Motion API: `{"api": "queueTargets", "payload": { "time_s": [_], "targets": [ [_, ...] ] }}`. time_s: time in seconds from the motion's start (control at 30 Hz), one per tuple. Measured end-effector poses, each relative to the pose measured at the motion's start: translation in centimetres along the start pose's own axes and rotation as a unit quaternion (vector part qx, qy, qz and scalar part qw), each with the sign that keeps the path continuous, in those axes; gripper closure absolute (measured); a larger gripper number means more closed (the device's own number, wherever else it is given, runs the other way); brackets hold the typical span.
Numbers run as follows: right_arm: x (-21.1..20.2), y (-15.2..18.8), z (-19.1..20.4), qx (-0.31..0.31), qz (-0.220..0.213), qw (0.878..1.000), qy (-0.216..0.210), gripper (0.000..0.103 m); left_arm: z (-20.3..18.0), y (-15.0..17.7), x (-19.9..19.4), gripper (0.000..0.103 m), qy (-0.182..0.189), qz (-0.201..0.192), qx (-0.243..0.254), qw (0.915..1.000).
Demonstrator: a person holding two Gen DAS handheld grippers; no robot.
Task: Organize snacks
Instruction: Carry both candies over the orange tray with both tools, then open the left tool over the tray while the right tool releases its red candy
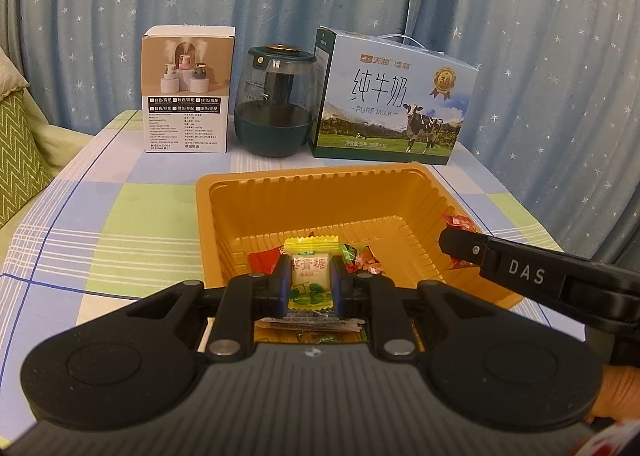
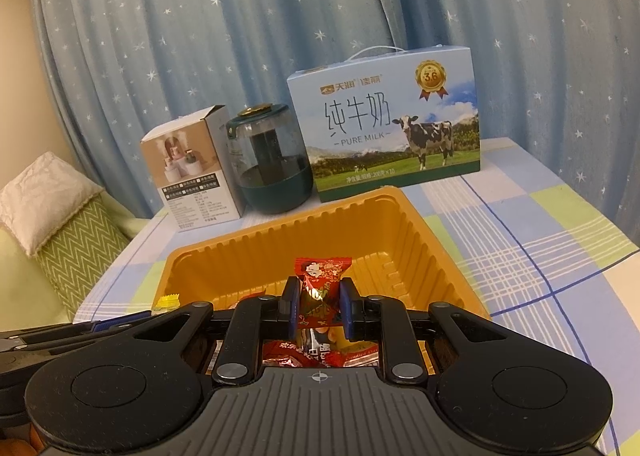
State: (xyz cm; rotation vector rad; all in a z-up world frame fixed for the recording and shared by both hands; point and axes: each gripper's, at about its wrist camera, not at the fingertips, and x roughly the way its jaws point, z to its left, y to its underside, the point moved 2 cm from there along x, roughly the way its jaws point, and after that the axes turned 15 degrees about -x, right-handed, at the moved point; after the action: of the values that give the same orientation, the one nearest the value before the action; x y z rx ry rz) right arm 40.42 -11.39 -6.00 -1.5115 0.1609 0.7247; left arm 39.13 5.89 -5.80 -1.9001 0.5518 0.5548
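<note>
An orange plastic tray sits on the checked tablecloth; it also shows in the right wrist view. My left gripper is shut on a yellow wrapped candy and holds it above the tray's near end. My right gripper is shut on a red wrapped candy over the tray's near right side; its arm reaches in from the right in the left wrist view. Several wrapped candies lie in the tray; more show under my right gripper.
At the back of the table stand a humidifier box, a dark green glass humidifier and a blue milk carton. Blue starred curtains hang behind. A green cushion lies off the table's left.
</note>
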Motion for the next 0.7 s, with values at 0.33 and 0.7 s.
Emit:
{"api": "queueTargets", "payload": {
  "time_s": [0.33,0.7],
  "targets": [
    [0.1,0.1,0.0,0.006,0.0,1.0,-0.001,0.082,0.8,-0.3,0.1,0.066,-0.001,-0.002,-0.007,1.0],
    [0.2,0.1,0.2,0.009,0.0,1.0,-0.004,0.082,1.3,-0.3,-0.1,0.065,-0.011,0.003,-0.006,0.9999]
  ]
}}
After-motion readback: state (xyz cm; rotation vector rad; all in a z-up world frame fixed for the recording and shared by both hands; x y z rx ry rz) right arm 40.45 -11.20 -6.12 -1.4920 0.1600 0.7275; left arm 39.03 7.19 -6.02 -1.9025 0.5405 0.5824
